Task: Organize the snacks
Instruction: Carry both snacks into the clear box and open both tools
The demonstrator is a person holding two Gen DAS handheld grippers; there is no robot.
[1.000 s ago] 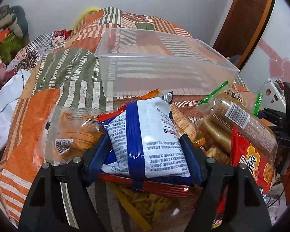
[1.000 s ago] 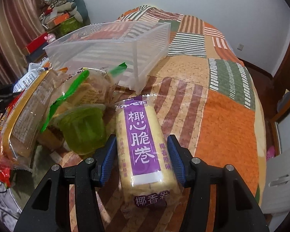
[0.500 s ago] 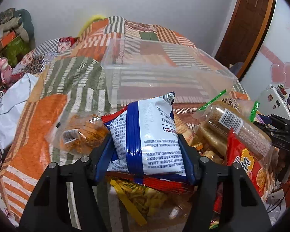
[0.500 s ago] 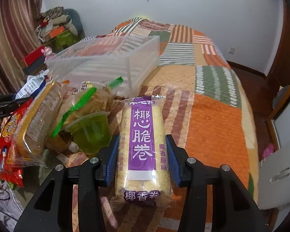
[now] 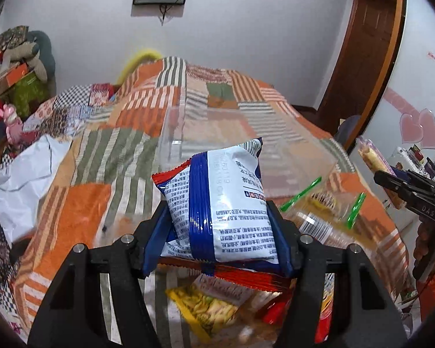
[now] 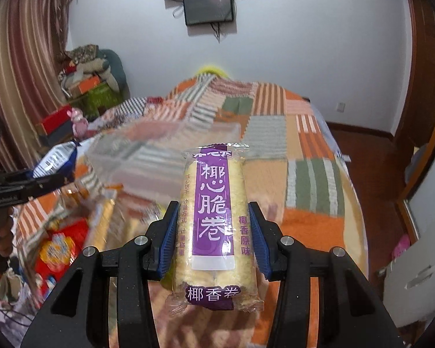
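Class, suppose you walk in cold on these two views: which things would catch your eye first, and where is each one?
In the left wrist view, the left claw grips a white-and-blue crinkly snack packet dead centre. In the right wrist view, the right claw clamps a long clear-wrapped roll biscuit pack with a purple label. Behind both, a clear plastic storage bin sits on the orange, green and white patchwork bedspread.

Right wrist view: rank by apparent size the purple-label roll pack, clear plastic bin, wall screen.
1. purple-label roll pack, inflated by nearness to the camera.
2. clear plastic bin, blurred, partly hidden.
3. wall screen, smallest as seen; far away, so true size unsure.
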